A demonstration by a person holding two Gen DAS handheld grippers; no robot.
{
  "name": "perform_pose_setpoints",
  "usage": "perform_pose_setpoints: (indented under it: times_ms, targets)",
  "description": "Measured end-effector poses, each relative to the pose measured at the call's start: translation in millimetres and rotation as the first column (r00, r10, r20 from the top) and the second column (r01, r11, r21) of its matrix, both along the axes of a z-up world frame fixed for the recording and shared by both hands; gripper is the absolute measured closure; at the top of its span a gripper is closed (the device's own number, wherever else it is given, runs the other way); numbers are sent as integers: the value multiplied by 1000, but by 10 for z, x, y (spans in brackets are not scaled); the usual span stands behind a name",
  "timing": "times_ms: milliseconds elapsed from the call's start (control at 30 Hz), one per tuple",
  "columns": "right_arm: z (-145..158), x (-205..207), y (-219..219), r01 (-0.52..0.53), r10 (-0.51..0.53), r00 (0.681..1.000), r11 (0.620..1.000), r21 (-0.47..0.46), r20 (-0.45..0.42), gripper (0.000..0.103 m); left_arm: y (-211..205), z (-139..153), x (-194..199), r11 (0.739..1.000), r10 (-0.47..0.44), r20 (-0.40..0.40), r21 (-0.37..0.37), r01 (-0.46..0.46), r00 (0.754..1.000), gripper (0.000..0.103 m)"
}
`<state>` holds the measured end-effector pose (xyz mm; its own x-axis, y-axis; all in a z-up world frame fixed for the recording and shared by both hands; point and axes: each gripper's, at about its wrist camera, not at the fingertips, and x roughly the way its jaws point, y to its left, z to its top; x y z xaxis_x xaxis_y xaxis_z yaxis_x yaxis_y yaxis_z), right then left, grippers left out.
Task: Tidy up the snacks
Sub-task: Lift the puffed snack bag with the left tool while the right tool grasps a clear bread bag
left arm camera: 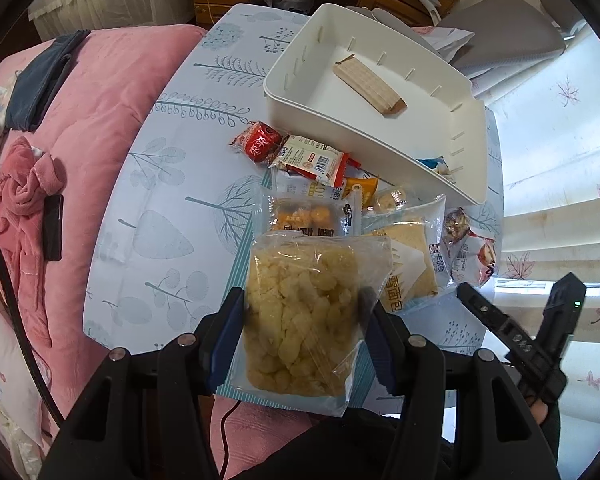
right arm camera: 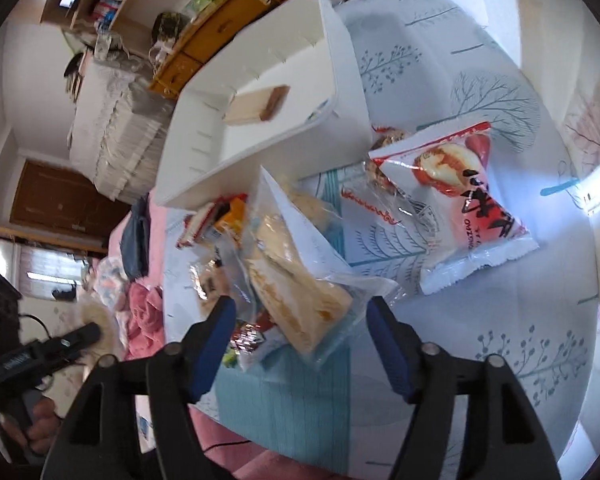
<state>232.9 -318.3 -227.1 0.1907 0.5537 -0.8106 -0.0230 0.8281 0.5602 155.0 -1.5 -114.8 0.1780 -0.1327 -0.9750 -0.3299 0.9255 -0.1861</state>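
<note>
The step in hand looks like loading: the left gripper [left arm camera: 302, 316] is clamped on a clear bag of puffs [left arm camera: 304, 312], its 2 blue pads pressing the bag's sides, and the bag hangs between them above the table [left arm camera: 140, 216]. The white bin [left arm camera: 472, 136] lies at 1 o'clock from that bag in the left view, tipped with its near edge propped on the snack pile, and holds only 1 tan wafer pack [left arm camera: 368, 84]. My guess is the next move carries the puffs up and over the near wall, then lets go once the bag is over the bin floor; the tilt may let it slide. The right gripper [right arm camera: 300, 320] stands wide open with nothing held; a bread pack [right arm camera: 296, 280] lies between and just beyond its pads, and I cannot tell whether either pad touches it. A red-and-white bag [right arm camera: 456, 204] rests at 1 o'clock from it. Both grippers point steeply down at the table. In the left view the right gripper shows at 3 o'clock, off the table's edge. The remaining snacks [left arm camera: 320, 160] sit heaped against the bin's near side.
</note>
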Motion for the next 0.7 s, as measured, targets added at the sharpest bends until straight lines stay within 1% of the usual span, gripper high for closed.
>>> perform_pose_setpoints:
  times_ms: [67,200,300,367,500,567,600,667,700]
  targets:
    - [-55,28,60,-39,39,999,998,-45,20,25,4,4,2,1000,8,-3,6,-8,1000,47]
    - [-190,123,208,-156,168,984,975,-156,64,24,16,8,10,1000,27,-10,15,-26,1000,47]
    - [-287,218,277,-231,251,966,949,-215,69,24,21,9,31,999,40,-20,24,-39,999,47]
    - [-330,275,310,-263,287,956,934,-242,66,24,22,8,55,999,46,-25,28,-46,999,47]
    - [-381,377,410,-360,385,920,901,-241,66,22,22,14,111,998,64,-26,31,-63,998,47]
    - [-417,409,514,-425,451,891,871,-247,55,21,12,12,145,997,68,-30,32,-67,997,47]
    - [-438,414,549,-446,469,882,861,-246,42,21,2,12,164,997,68,-31,34,-67,997,47]
    - [-499,417,628,-485,501,865,842,-237,6,23,-24,19,204,997,64,-32,37,-63,997,47]
    - [-505,411,649,-493,505,863,842,-219,-1,27,-38,23,226,997,62,-31,38,-61,998,47]
